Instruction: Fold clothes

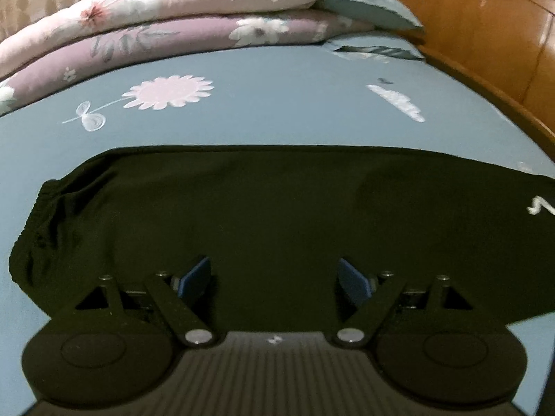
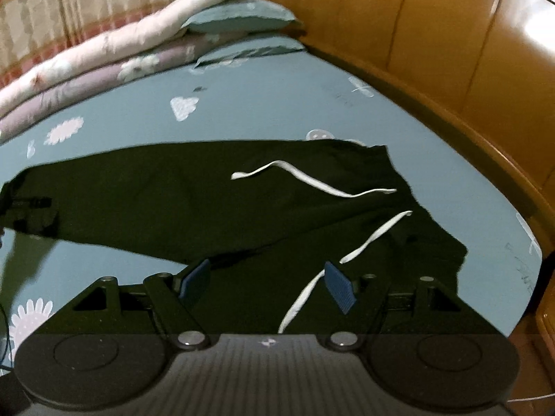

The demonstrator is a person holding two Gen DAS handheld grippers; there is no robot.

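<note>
Black pants (image 1: 277, 204) lie flat across the blue floral bed sheet (image 1: 263, 104), with an elastic cuff at the left. In the right wrist view the pants (image 2: 194, 197) show the waist end at the right with white drawstrings (image 2: 312, 180) lying loose on top. My left gripper (image 1: 275, 277) is open and empty, just above the near edge of the pants. My right gripper (image 2: 267, 280) is open and empty over the waist part, with one drawstring running under its right finger. The other gripper shows dimly at the far left of the right wrist view (image 2: 27, 211).
Folded pink and mauve floral quilts (image 1: 166, 17) and a teal pillow (image 1: 367, 7) are stacked at the far side of the bed. A wooden headboard (image 2: 451, 52) curves along the right. A patterned curtain (image 2: 69, 7) hangs behind.
</note>
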